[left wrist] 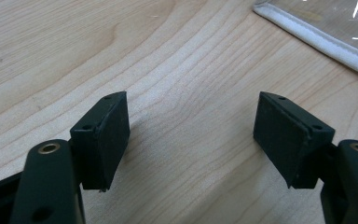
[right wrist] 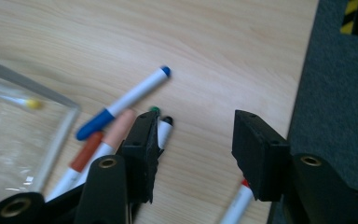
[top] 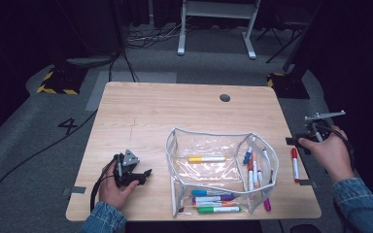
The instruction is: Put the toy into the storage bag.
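High view: a person works two tools over a wooden worktop (top: 141,111) beside a clear pouch (top: 213,167) that holds markers.
Right tool (top: 305,141): at the right edge of the frame, jaws parted with nothing between them.
Red marker (top: 295,165): alone on the worktop at right of the pouch, just below and left of the right tool, long axis nearly top to bottom of the frame.
Right gripper view: the red marker's tip (right wrist: 237,205) shows at the bottom, under the right-hand jaw, off centre.
Nearer hand: the right, by far.
Left tool (top: 138,177): low at lower left, jaws wide and empty, well apart from the marker.
Likely need: line the parted jaws across the marker's barrel.
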The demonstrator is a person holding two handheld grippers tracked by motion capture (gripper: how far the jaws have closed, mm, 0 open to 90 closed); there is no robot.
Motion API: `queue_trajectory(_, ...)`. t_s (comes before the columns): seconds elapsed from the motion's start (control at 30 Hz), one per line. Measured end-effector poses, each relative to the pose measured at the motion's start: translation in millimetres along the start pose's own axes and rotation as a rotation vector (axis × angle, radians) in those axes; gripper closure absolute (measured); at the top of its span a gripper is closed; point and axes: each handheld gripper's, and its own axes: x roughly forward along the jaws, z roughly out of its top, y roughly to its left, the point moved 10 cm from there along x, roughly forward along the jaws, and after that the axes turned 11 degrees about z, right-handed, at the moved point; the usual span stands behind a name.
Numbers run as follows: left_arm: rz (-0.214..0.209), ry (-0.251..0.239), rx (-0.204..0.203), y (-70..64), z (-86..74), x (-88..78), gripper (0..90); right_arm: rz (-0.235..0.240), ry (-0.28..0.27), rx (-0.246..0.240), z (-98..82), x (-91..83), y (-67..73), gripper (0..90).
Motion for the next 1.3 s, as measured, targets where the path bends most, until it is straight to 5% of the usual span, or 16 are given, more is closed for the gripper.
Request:
queue_trajectory(0.3, 0.000, 0.000, 0.000, 0.0, 0.0, 0.0, 27.4, -0.045, 0.087, 0.148, -56.5, 40.6, -43.4, 54.5)
queue_trajectory(0.7, 0.002, 0.000, 0.001, 0.1, 0.0, 0.0, 27.4, -0.070, 0.175, 0.221, -90.6, 60.1, -55.5, 67.9)
queue_trajectory(0.8, 0.002, 0.000, 0.001, 0.1, 0.0, 0.0, 27.4, -0.071, 0.163, 0.240, -91.3, 62.1, -55.5, 76.4)
queue_trajectory(1.0, 0.002, 0.000, 0.001, 0.2, 0.0, 0.0, 27.4, -0.075, 0.157, 0.247, -87.0, 58.5, -54.2, 77.2)
queue_trajectory(1.3, 0.002, 0.000, 0.001, 0.1, 0.0, 0.0, 27.4, -0.027, 0.092, 0.202, -57.0, 22.5, -38.9, 77.1)
